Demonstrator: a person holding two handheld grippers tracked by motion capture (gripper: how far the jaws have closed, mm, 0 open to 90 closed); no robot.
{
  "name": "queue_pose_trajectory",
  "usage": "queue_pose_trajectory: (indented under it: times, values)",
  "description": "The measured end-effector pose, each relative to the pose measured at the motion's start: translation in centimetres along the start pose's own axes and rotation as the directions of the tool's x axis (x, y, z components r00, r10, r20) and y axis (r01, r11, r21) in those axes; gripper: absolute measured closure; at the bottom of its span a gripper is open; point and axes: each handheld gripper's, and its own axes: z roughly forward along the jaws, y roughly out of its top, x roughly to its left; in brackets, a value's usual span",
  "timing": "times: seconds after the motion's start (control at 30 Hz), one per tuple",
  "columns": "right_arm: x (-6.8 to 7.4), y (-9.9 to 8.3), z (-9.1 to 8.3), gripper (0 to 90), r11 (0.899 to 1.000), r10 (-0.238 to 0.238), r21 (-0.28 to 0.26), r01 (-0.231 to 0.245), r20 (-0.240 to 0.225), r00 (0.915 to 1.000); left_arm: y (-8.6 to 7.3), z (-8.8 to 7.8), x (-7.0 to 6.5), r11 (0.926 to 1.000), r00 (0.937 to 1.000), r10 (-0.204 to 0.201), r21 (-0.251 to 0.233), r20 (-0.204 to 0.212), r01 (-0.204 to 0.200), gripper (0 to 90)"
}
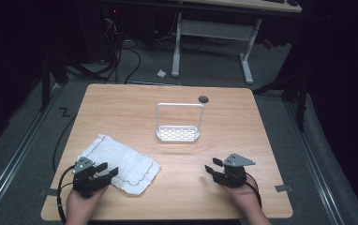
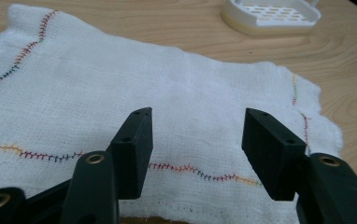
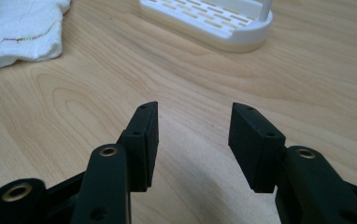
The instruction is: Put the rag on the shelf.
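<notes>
A white cloth (image 1: 121, 163) with wavy coloured stitching lies flat on the front left of the wooden table (image 1: 242, 140). My left gripper (image 1: 106, 169) hovers over the cloth's near edge, open, with the cloth (image 2: 167, 93) spread below its jaws and nothing between them. At the front right, my right gripper (image 1: 212, 167) is open above bare wood, pointing toward the table's middle. A white slotted rack (image 1: 178, 133) with a tall wire frame stands near the table's centre; its base (image 3: 214, 21) lies ahead of the right gripper (image 3: 193, 114), and the cloth's corner (image 3: 17, 28) is at that view's upper left.
A small dark round spot (image 1: 203, 99) sits near the table's far edge. Beyond the table, a white desk frame (image 1: 214, 42) and cables stand on the grey floor. Bare wood stretches between the two grippers and to the right of the rack.
</notes>
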Motion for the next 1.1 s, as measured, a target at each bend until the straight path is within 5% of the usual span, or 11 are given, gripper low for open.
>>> queue_pose_trajectory:
  times: [0.4,0.6,0.8,0.9,0.93,1.1]
  values:
    - [1.8,0.3,1.1,52.4,1.0,-0.029,0.01,0.029,-0.047,0.9985,-0.3,-0.4,0.2,0.9999,1.0,0.003,-0.016,0.005,-0.003,42.3]
    - [6.1,2.4,4.7,55.2,0.992,-0.113,0.044,0.118,-0.106,0.9879,-0.4,-0.6,0.6,0.9997,0.9999,-0.014,-0.017,0.004,0.014,42.5]
    - [8.8,5.4,7.7,60.9,0.991,-0.124,0.033,0.133,-0.191,0.9737,-0.4,-0.2,0.6,1.0,0.9991,-0.001,0.005,0.042,0.001,44.6]
    - [10.3,7.2,9.6,72.3,0.989,-0.138,0.024,0.146,-0.212,0.9675,-0.4,-0.3,0.6,1.0,0.9989,-0.001,0.004,0.047,0.001,44.9]
    - [11.2,8.2,10.7,86.2,0.985,-0.162,0.019,0.17,-0.229,0.96,-0.4,-0.4,0.5,1.0,0.9989,0.0,0.003,0.047,0.0,45.3]
    - [12.2,9.7,13.2,88.4,0.982,-0.162,0.058,0.179,-0.225,0.9608,-0.4,-0.6,0.7,1.0,0.9984,0.002,0.001,0.057,-0.002,45.6]
